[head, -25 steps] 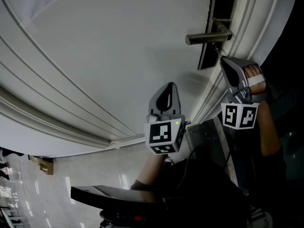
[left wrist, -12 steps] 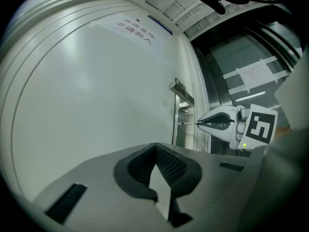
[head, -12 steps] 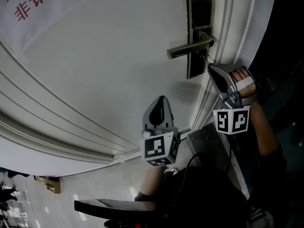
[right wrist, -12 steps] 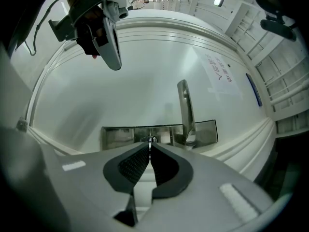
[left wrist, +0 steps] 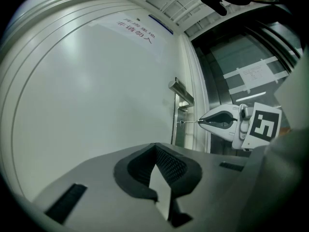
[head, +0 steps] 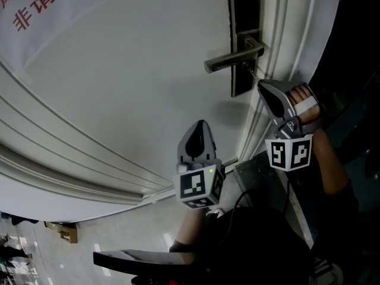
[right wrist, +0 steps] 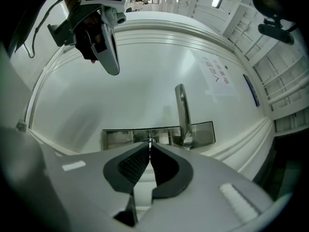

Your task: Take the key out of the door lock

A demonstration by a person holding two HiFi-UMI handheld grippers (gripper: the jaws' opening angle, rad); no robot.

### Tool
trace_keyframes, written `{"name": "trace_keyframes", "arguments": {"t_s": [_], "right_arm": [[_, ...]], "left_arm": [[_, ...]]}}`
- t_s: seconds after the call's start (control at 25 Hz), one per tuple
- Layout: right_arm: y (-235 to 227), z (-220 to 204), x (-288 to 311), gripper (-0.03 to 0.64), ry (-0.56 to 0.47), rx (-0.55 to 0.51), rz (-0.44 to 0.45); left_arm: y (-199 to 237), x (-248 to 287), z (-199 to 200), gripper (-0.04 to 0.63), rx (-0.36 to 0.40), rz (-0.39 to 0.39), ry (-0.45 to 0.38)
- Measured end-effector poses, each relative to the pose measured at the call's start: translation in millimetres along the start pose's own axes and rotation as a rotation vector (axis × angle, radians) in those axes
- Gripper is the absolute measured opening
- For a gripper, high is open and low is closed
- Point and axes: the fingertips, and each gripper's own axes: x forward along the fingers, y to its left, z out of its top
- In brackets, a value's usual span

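The dark lock plate (head: 243, 16) with its metal lever handle (head: 233, 58) sits at the right edge of the white door (head: 130, 82). A thin metal key (head: 252, 72) sticks out of the plate just below the handle. My right gripper (head: 260, 84) is shut on the key's head, and the key (right wrist: 150, 140) shows pinched at its tips in the right gripper view. In the left gripper view the key (left wrist: 189, 122) bridges the plate (left wrist: 179, 129) and the right gripper (left wrist: 201, 122). My left gripper (head: 202, 124) hangs shut and empty, lower and left, off the door.
The white door frame (head: 291, 34) runs beside the lock, with a dark opening to its right. Curved mouldings (head: 71, 159) cross the lower door. Red printed characters (head: 35, 5) show at the upper left. A glossy floor (head: 71, 260) lies below.
The head view has swung so that more of the lock plate and the red print show. My right gripper stays at the key under the handle. The left gripper keeps its place.
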Motion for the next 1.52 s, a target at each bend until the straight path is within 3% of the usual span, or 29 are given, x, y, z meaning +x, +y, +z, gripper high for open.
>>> {"name": "trace_keyframes", "arguments": {"t_s": [0.24, 0.56, 0.72, 1.16, 1.36, 1.52], "right_arm": [[-1, 4, -13, 0.012, -0.004, 0.084, -0.019], [0, 12, -39, 0.012, -0.014, 0.416, -0.049], [7, 15, -46, 0.012, -0.023, 0.517, -0.048], [36, 14, -65, 0.012, -0.090, 0.952, 0.019], [51, 18, -71, 0.012, -0.116, 1.043, 0.070], [62, 15, -76, 0.012, -0.121, 1.202, 0.110]], "left_arm": [[-5, 0, 7, 0.000, 0.018, -0.015, -0.018], [-23, 0, 4, 0.000, 0.032, -0.064, 0.001], [-30, 0, 0, 0.000, 0.036, -0.080, 0.017], [-46, 1, -12, 0.000, 0.062, -0.110, 0.027], [-55, 3, -17, 0.000, 0.046, -0.121, 0.035], [-68, 3, -22, 0.000, 0.034, -0.145, 0.055]]}}
